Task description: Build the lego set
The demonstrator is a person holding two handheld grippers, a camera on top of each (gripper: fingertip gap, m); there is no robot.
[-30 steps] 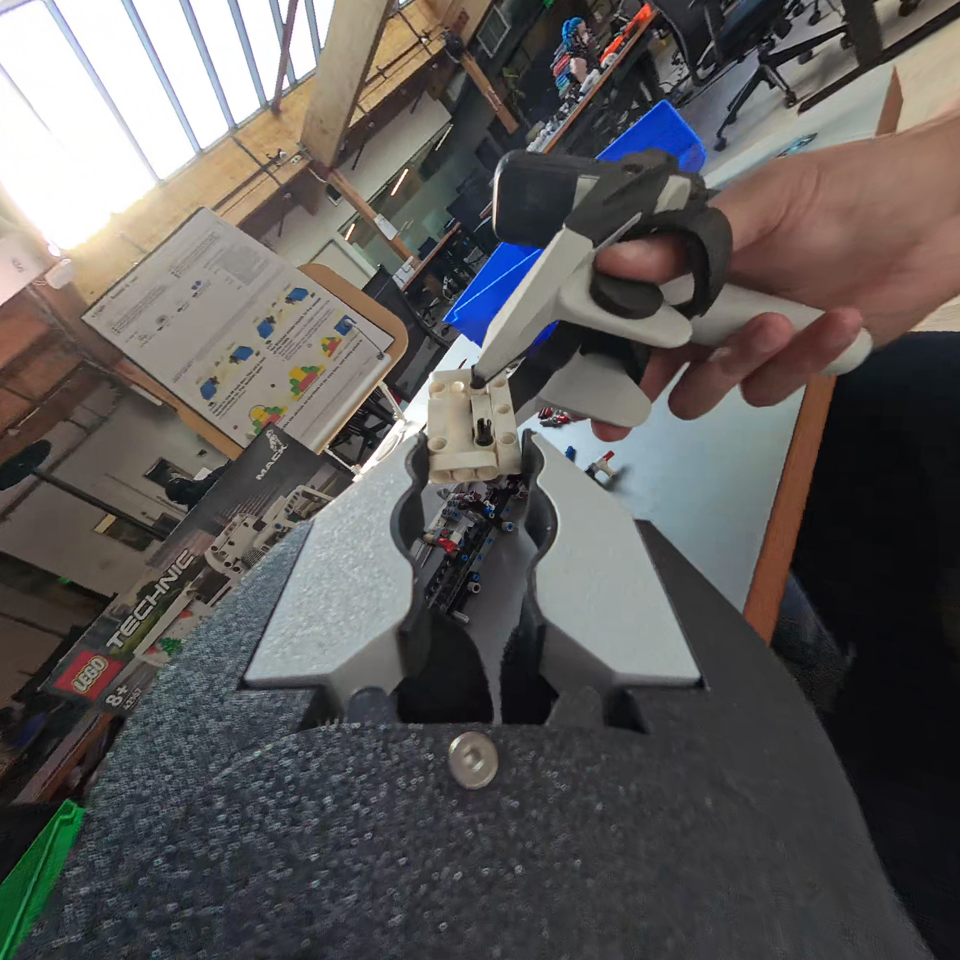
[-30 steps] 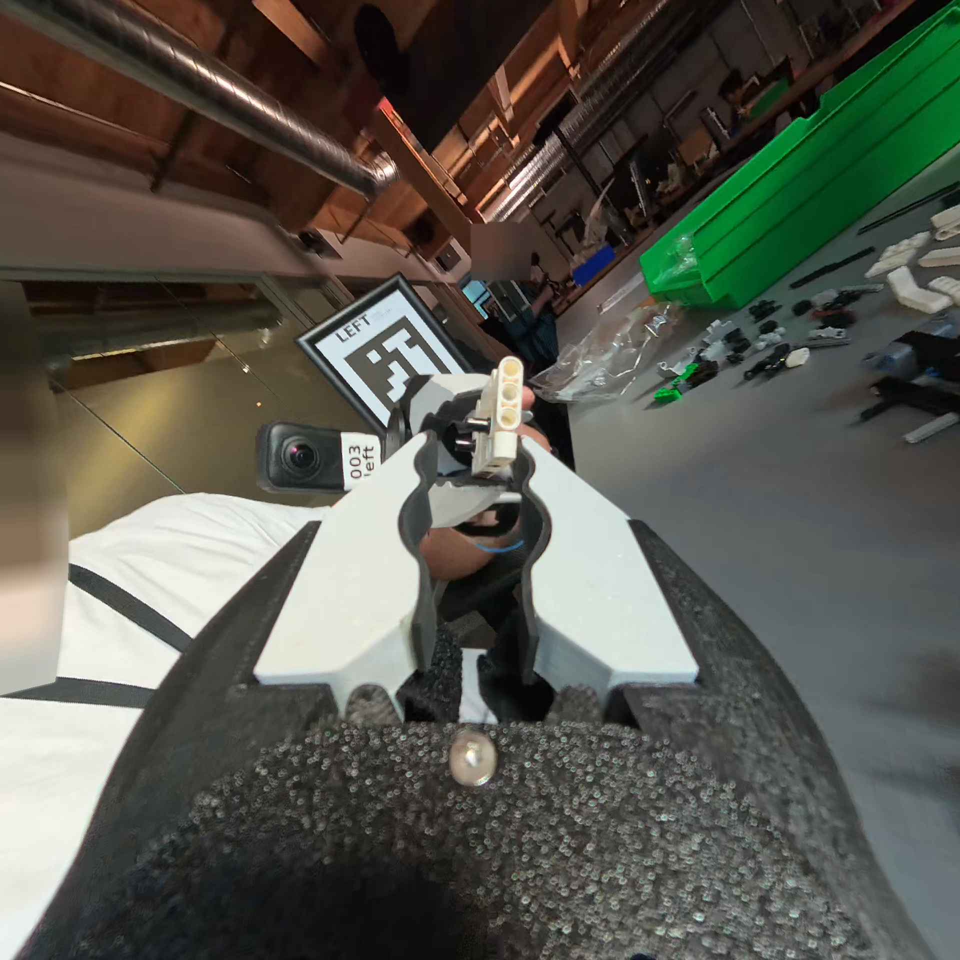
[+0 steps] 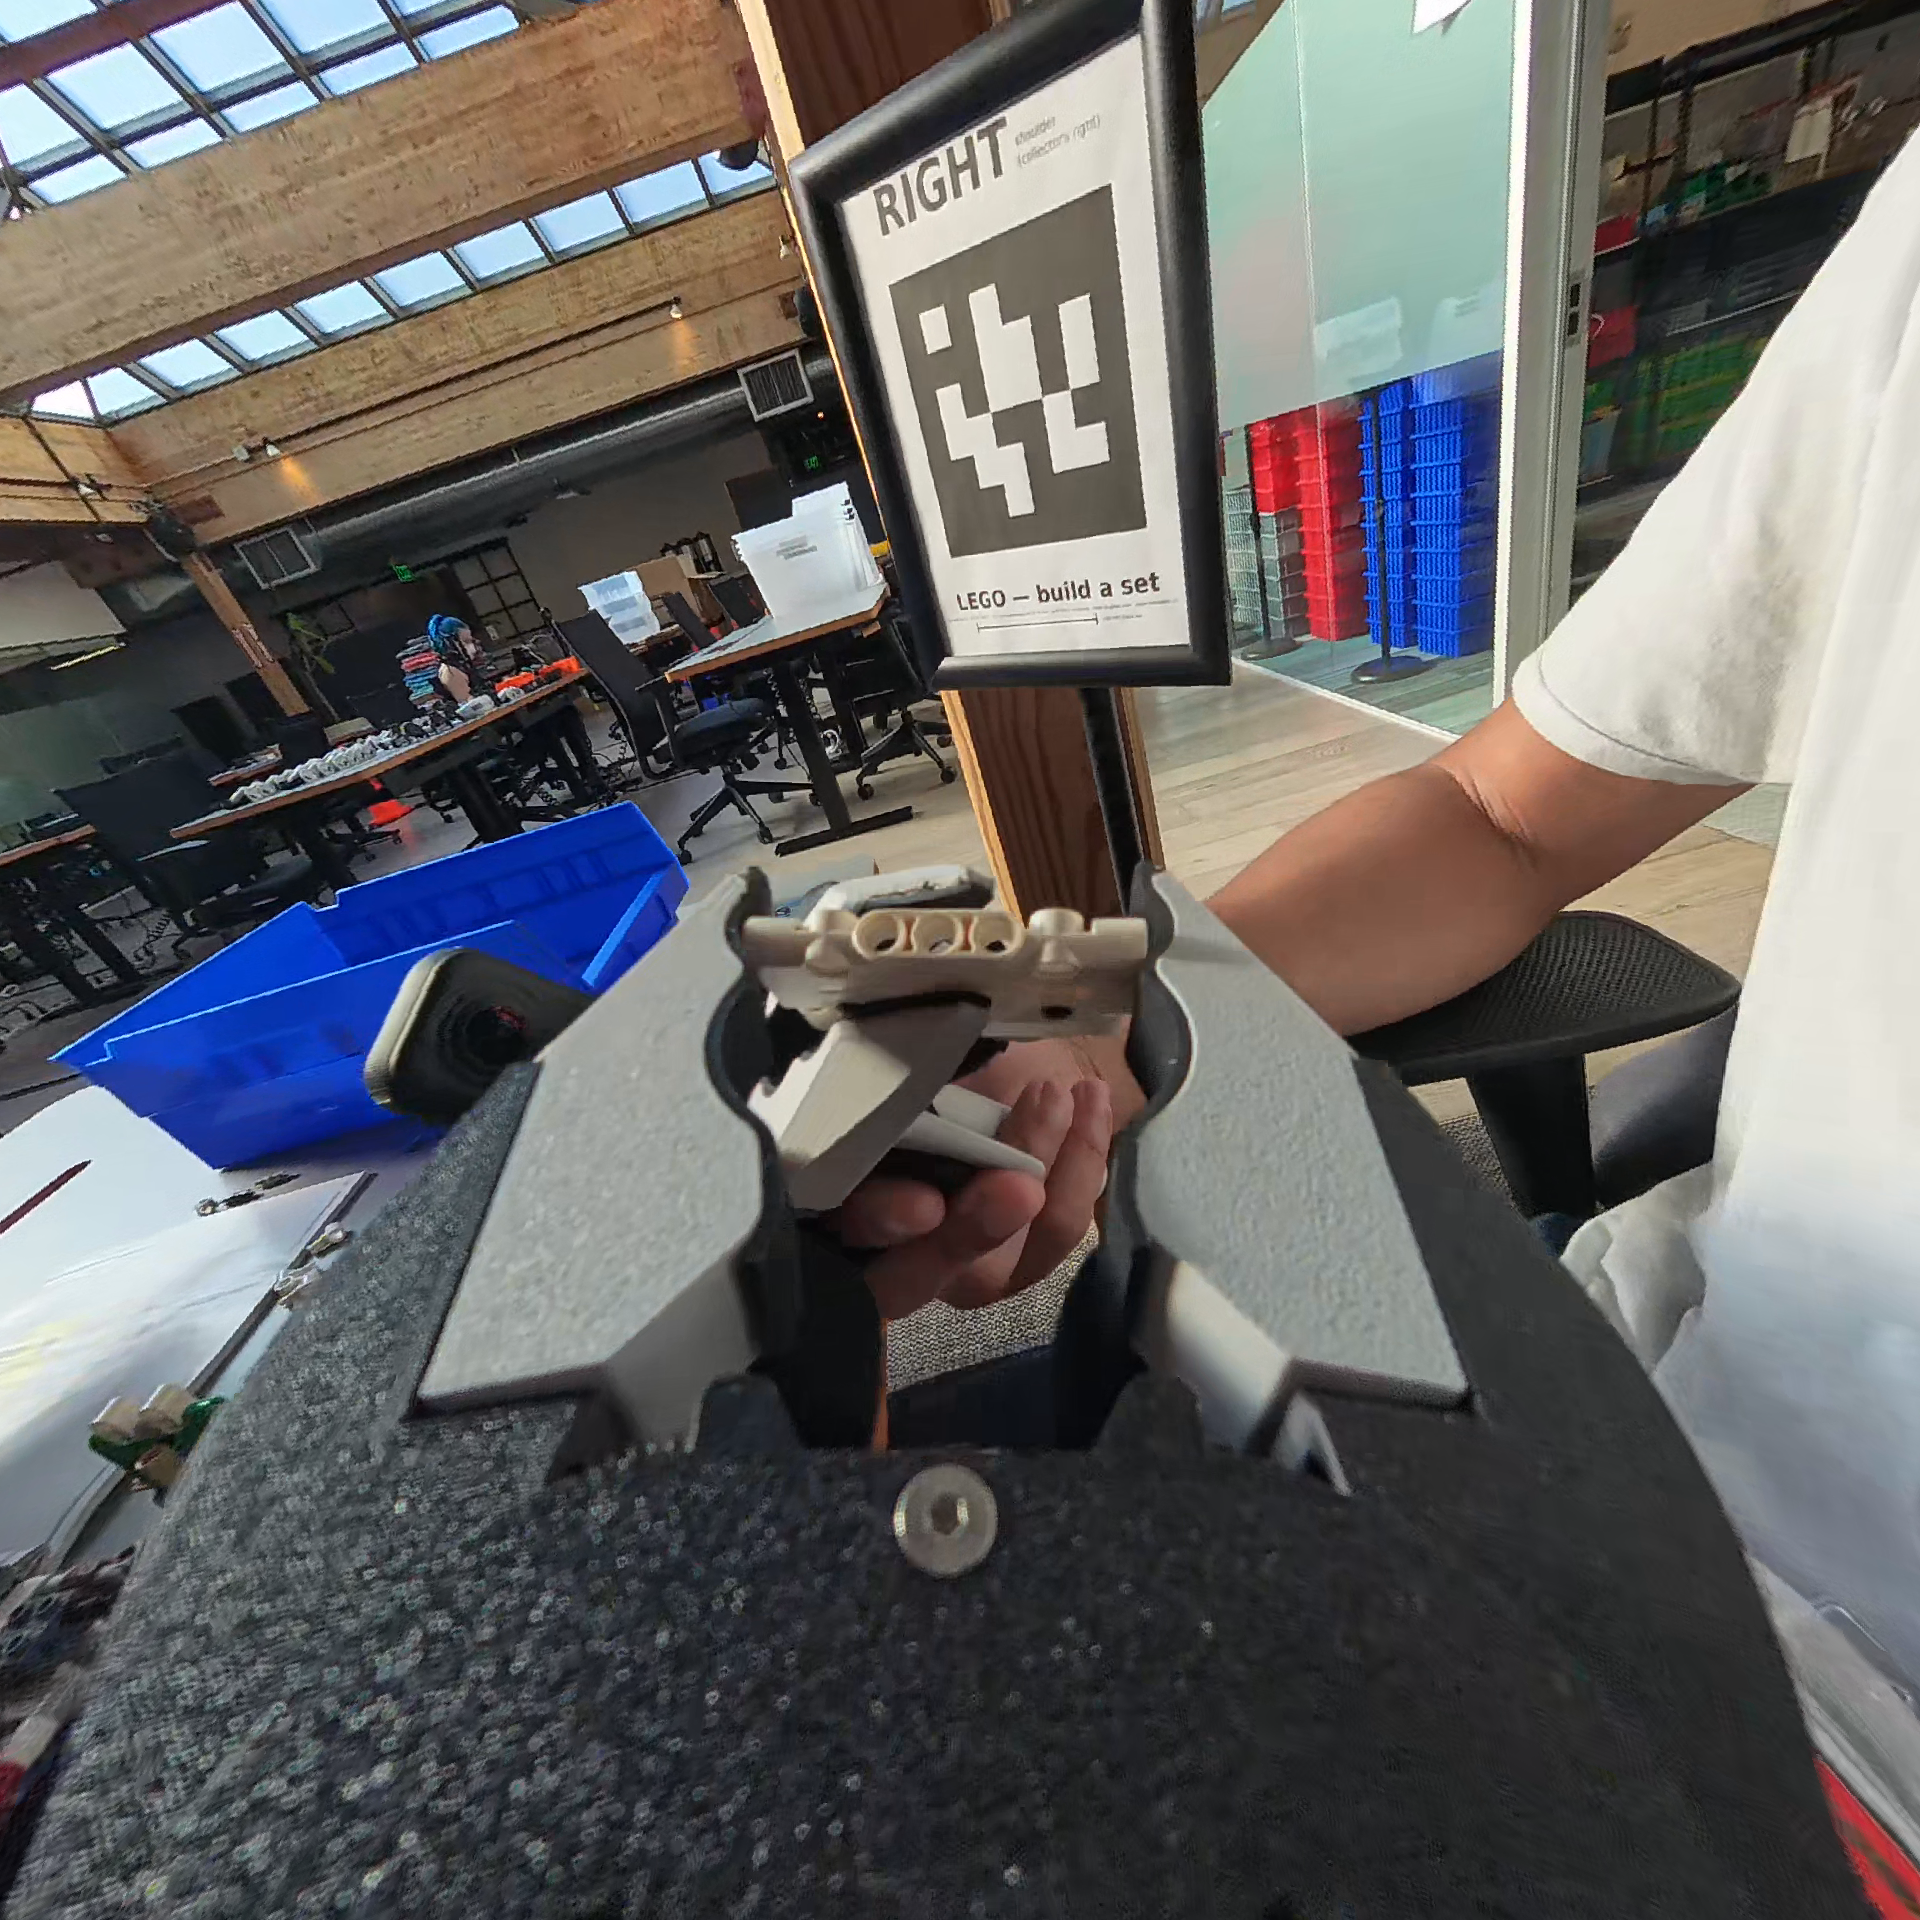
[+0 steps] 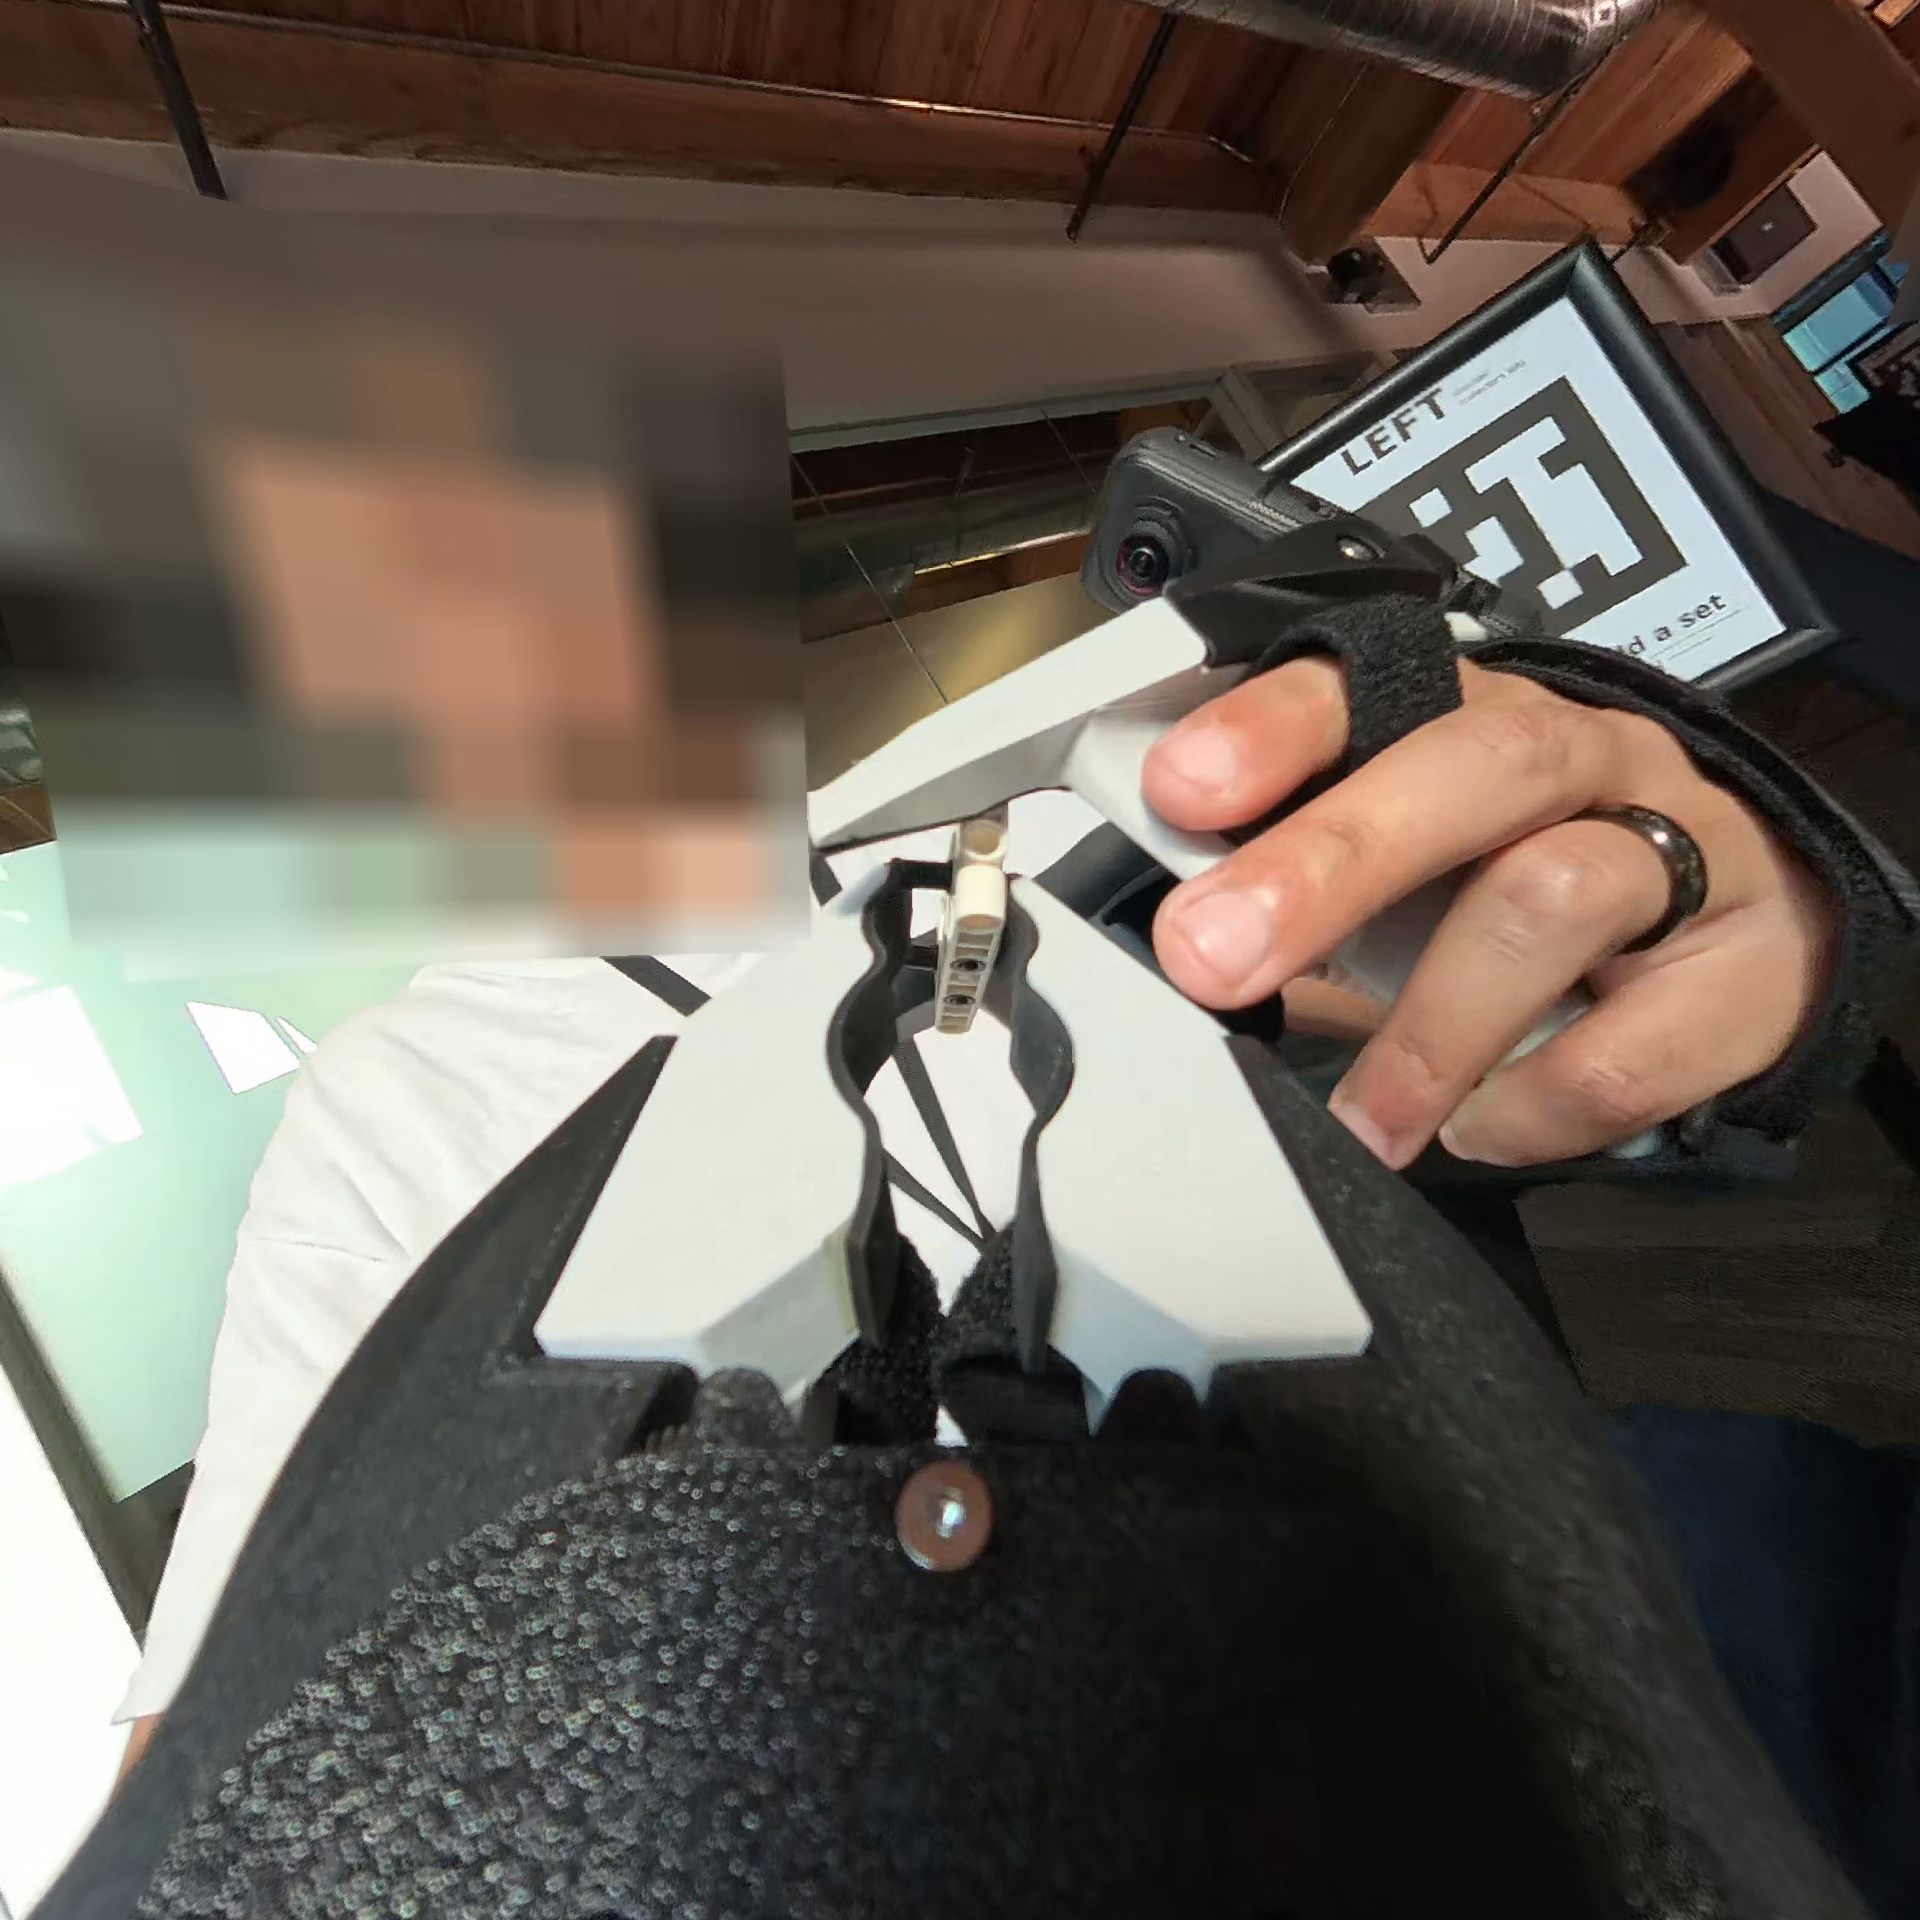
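Note:
A white Technic frame piece (image 3: 935, 961) spans the space between my left gripper's (image 3: 940, 914) two pads. Both of its ends touch the pads, so the left gripper is shut on it. My right gripper's grey finger (image 3: 862, 1101) clamps the same piece from below. In the right wrist view my right gripper (image 4: 961, 914) is shut on the piece (image 4: 971, 935), seen edge-on, with a black pin sticking out to its left. The left gripper's finger (image 4: 987, 727) rests on the piece's top end, and a person's hand (image 4: 1507, 883) holds that gripper.
A blue bin (image 3: 364, 987) stands on the white table (image 3: 104, 1247), with small loose parts (image 3: 145, 1434) near the table edge. A framed marker sign (image 3: 1018, 364) and a wooden post (image 3: 1039, 790) stand behind. A black chair armrest (image 3: 1538, 987) is at the right. Both grippers' tips are close together, under 4 cm apart.
The left gripper let go of the piece's short side, opened wide and closed across its long side. The right gripper closed on the piece. Both swung round towards the person.

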